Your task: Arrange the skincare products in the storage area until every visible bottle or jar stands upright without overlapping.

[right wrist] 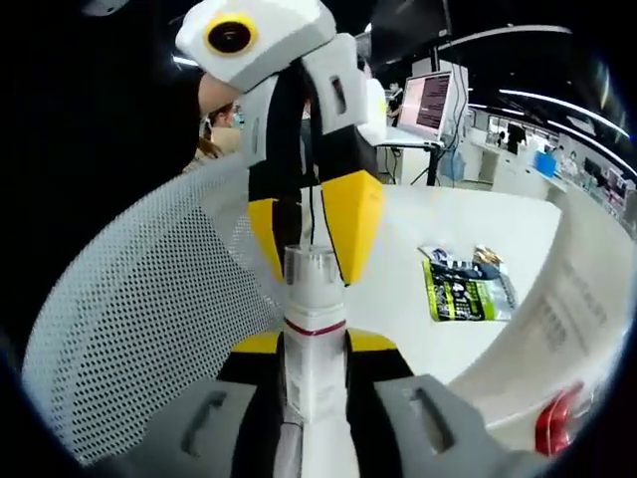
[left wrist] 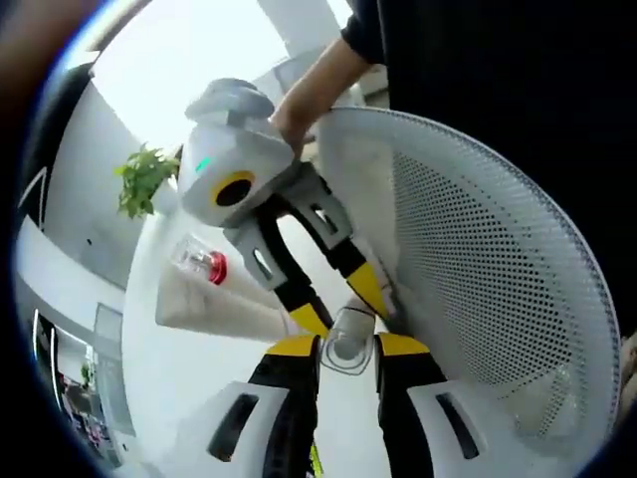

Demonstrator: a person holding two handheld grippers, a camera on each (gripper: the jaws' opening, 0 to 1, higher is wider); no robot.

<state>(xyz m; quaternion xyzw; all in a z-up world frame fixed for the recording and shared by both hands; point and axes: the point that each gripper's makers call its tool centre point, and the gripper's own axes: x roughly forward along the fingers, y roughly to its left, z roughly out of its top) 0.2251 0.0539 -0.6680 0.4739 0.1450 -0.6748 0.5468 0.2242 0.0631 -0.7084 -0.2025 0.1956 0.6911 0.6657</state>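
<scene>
Both grippers on one white bottle (right wrist: pixel 314 344) beside the mesh basket (right wrist: pixel 139 329): right gripper (right wrist: pixel 314 373) fingers clamp its body, left gripper (left wrist: pixel 346 349) fingers pinch its cap — keep it vertical, release one side before setting it on the worktop (right wrist: pixel 468 224).

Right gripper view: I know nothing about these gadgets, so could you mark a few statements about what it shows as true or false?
1. The right hand-held gripper grips a white bottle with a red band. True.
2. The left hand-held gripper is far from the bottle. False: its yellow tips flank the bottle's clear cap.
3. A white mesh basket is beside the bottle. True.
4. The green packet lies inside the basket. False: it lies on the white table.
</scene>
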